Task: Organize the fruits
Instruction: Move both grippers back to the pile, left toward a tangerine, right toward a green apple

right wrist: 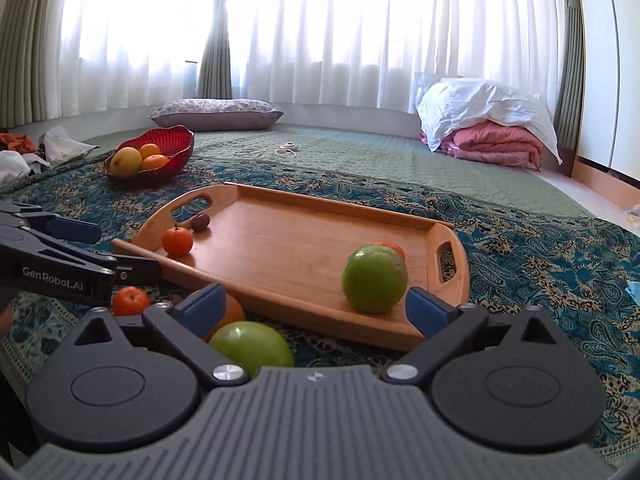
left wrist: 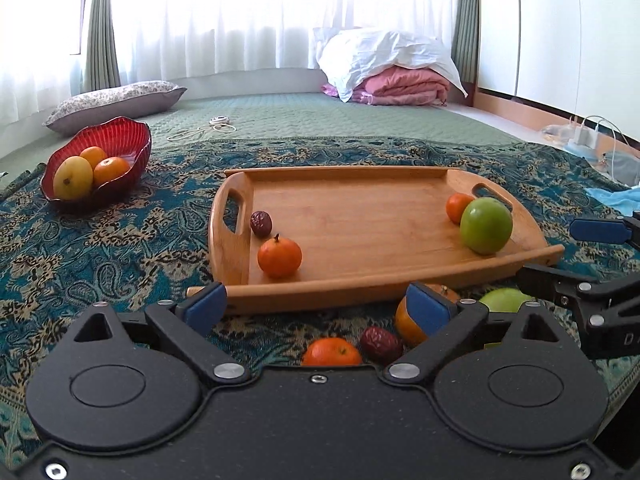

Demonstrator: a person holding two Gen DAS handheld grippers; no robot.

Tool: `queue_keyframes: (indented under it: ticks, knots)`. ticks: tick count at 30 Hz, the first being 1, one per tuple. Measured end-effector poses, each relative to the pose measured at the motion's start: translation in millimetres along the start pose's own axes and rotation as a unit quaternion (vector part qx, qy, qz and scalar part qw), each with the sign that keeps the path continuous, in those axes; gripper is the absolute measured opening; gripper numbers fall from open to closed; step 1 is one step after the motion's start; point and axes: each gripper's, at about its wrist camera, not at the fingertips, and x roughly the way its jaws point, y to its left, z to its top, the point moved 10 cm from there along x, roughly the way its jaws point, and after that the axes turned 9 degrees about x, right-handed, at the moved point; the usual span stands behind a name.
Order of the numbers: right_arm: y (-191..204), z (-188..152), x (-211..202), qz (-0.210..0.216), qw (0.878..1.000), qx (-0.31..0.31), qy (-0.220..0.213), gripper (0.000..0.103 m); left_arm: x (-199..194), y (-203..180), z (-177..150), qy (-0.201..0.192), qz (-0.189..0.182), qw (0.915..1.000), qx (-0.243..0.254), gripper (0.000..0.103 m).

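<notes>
A wooden tray (left wrist: pixel 340 172) lies on the patterned cloth. On it are a tangerine (left wrist: pixel 279 255) and a date (left wrist: pixel 261 223) at its left end, and a green apple (left wrist: pixel 486 225) with another tangerine (left wrist: pixel 458 207) at its right end. In front of the tray, on the cloth, lie a tangerine (left wrist: pixel 331 353), a date (left wrist: pixel 380 344), an orange (left wrist: pixel 408 326) and a second green apple (right wrist: pixel 252 346). My left gripper (left wrist: pixel 316 306) is open above these loose fruits and holds nothing. My right gripper (right wrist: pixel 316 306) is open and empty before the tray's near right corner.
A red glass bowl (left wrist: pixel 132 140) with a mango and two oranges stands at the far left. Beyond the tray lie a white cable (left wrist: pixel 204 130), a floral pillow (left wrist: pixel 116 100) and folded bedding (left wrist: pixel 396 76). Chargers and clutter lie at the far right (left wrist: pixel 588 140).
</notes>
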Motion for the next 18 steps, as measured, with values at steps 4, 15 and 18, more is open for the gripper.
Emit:
queue_keyframes:
  ticks: [4,15,18]
  knots:
    - [5,-10,-2,0.004,1.0,0.003,-0.001,0.102,-2,-4,-9,-0.001,0.008,0.9999,0.013,0.097]
    - [20,-32,0,0.006,1.0,-0.016,0.004,0.101,-2,-9,-28,0.012,0.005,0.9998,0.016,0.095]
    - [26,-38,2,0.007,0.999,-0.03,0.012,0.098,0,-8,-31,0.017,-0.003,0.9998,0.006,0.084]
